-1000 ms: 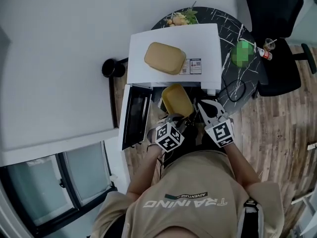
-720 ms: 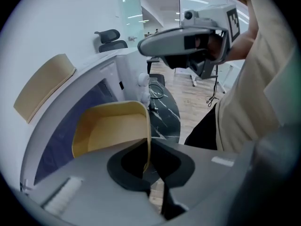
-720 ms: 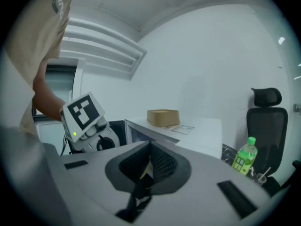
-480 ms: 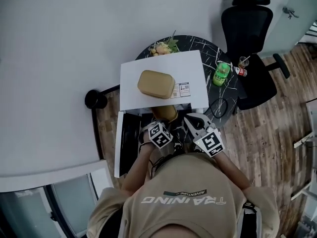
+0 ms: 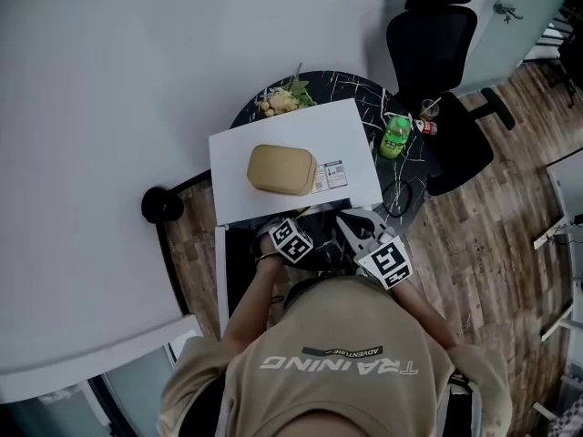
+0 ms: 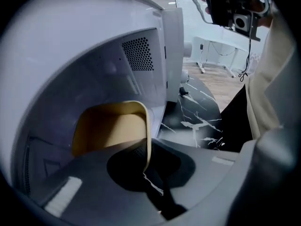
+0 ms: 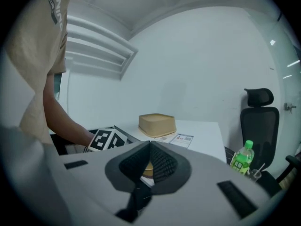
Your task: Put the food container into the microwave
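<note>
1. With the left hand-held gripper [image 6: 146, 166], pinching the rim of the food container [image 6: 110, 126].
2. Holding that container inside the microwave [image 6: 94, 55], straight ahead of the jaws.
3. Hanging the right hand-held gripper [image 7: 149, 147] outside, jaws pressed together, empty.

Boxy microwave oven [image 5: 349, 133]: white shell. Rounded plastic food container [image 6: 110, 126] inside is plain tan; rectangular plastic tub [image 5: 281, 168] on top, same tan. Round table [image 5: 364, 94] is black with white marble veining. Plastic bottle [image 5: 393, 136]: green. Plank floor [image 5: 492, 235]: brown. Both tools, left gripper [image 6: 146, 157] and right gripper [image 7: 149, 149], have grey bodies and black-and-white marker cubes.
</note>
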Action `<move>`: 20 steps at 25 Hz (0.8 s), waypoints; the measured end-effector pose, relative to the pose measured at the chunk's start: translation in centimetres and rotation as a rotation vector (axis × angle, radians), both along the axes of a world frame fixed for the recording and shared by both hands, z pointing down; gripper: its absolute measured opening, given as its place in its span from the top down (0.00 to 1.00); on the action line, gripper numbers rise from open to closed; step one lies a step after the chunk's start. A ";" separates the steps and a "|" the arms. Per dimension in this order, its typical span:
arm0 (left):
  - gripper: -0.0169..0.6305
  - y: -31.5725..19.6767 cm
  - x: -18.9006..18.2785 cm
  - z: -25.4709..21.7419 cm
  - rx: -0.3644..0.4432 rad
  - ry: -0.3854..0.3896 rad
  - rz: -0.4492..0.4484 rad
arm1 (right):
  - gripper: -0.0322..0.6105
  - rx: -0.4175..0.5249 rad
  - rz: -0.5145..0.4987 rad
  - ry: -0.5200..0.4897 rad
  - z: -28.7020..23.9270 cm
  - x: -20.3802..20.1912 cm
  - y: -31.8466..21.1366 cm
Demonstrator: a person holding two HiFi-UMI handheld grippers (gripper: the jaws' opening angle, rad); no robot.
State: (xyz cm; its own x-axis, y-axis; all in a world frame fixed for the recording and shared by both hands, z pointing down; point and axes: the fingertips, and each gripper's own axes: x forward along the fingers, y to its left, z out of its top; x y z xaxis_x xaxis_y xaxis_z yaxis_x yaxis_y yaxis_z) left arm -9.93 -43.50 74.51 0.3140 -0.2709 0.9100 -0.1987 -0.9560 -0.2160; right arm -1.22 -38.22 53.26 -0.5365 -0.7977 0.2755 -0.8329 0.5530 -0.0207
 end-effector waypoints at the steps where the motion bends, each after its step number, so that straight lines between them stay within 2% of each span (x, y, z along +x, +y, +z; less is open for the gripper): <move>1: 0.95 -0.3 -0.2 0.5 -0.001 -0.010 0.005 | 0.93 -0.003 0.008 0.000 0.1 0.0 -0.1; 12: 0.95 -3.1 -0.8 3.2 0.056 -0.045 0.049 | 0.93 -0.004 0.030 0.005 -0.2 -1.1 -1.2; 20: 0.94 -3.7 0.7 1.9 0.150 0.015 0.101 | 0.93 -0.044 0.048 0.004 1.1 -1.2 -0.2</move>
State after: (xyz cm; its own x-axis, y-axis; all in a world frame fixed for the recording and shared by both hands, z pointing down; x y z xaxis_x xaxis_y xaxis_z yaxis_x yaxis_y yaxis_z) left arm -9.26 -47.17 76.41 0.3598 -0.3699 0.8566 -0.1074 -0.9284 -0.3558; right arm -2.43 -38.38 54.36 -0.4972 -0.8092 0.3130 -0.8583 0.5114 -0.0413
